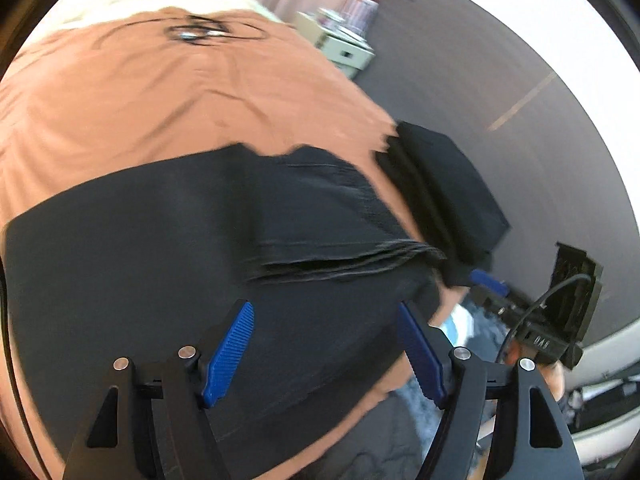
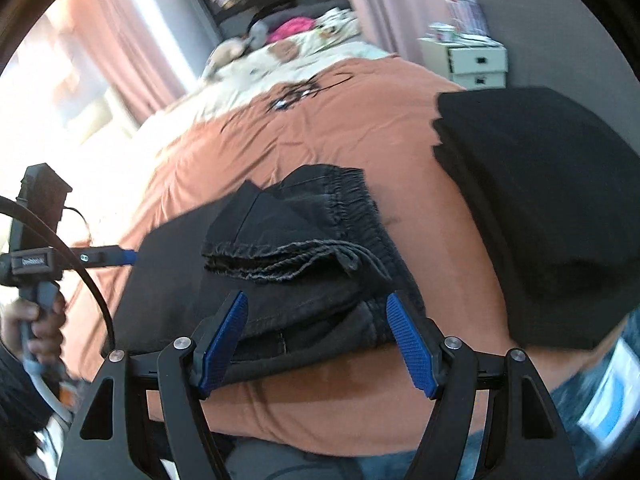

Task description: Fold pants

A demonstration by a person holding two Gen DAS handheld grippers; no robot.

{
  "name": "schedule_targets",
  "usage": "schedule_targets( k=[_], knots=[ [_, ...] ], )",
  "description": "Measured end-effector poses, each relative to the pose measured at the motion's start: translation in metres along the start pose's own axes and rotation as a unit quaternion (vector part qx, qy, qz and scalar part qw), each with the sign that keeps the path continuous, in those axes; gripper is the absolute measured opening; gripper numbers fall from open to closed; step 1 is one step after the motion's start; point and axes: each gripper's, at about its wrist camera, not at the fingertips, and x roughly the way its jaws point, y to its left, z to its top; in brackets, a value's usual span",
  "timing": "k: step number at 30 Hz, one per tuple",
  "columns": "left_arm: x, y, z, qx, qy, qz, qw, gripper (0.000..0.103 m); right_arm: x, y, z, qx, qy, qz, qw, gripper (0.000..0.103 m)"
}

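Observation:
Dark pants [image 1: 180,248] lie folded on an orange bed cover [image 1: 160,100], with the frayed hems stacked on top [image 2: 280,264] and the elastic waistband [image 2: 352,200] behind them. My left gripper [image 1: 324,352] hovers open above the cloth with nothing between its blue pads. My right gripper [image 2: 318,344] is open at the near edge of the pants [image 2: 312,312]; the folded edge lies between its fingers, and the pads do not press on it. In the right wrist view the left gripper [image 2: 128,257] reaches in from the left, held by a hand [image 2: 40,320].
A stack of folded black clothes [image 2: 540,200] sits on the cover to the right of the pants [image 1: 448,184]. A cream nightstand [image 2: 472,60] stands beyond the bed by the grey wall. Pillows and soft items [image 2: 288,40] lie at the head. The bed's near edge [image 2: 340,440] drops off below my right gripper.

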Motion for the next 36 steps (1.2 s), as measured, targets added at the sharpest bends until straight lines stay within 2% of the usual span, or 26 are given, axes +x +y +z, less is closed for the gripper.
schedule_targets(
  k=[5, 11, 15, 18, 22, 26, 31, 36],
  knots=[
    [-0.036, 0.051, -0.018, -0.044, -0.026, 0.035, 0.9981, 0.075, 0.027, 0.031, 0.022, -0.079, 0.039, -0.008, 0.996, 0.071],
    [-0.073, 0.105, -0.046, -0.097, -0.053, 0.075, 0.9911, 0.075, 0.064, 0.075, 0.039, -0.180, 0.077, -0.020, 0.980, 0.071],
    [-0.091, 0.134, -0.068, -0.130, -0.061, 0.094, 0.9852, 0.075, 0.082, 0.093, 0.046, -0.216, 0.088, -0.006, 0.972, 0.071],
    [-0.098, 0.149, -0.083, -0.146, -0.066, 0.106, 0.9814, 0.075, 0.097, 0.100, 0.049, -0.249, 0.097, -0.012, 0.964, 0.071],
    [-0.103, 0.168, -0.100, -0.174, -0.068, 0.111, 0.9760, 0.075, 0.120, 0.106, 0.052, -0.281, 0.119, -0.013, 0.952, 0.071],
    [-0.105, 0.187, -0.122, -0.203, -0.071, 0.111, 0.9703, 0.074, 0.140, 0.123, 0.052, -0.325, 0.133, -0.026, 0.936, 0.071],
    [-0.102, 0.199, -0.140, -0.222, -0.062, 0.105, 0.9673, 0.065, 0.171, 0.135, 0.042, -0.371, 0.158, -0.050, 0.914, 0.071],
    [-0.096, 0.202, -0.149, -0.232, -0.056, 0.097, 0.9663, 0.065, 0.188, 0.137, 0.036, -0.384, 0.175, -0.048, 0.905, 0.071]
  ],
)
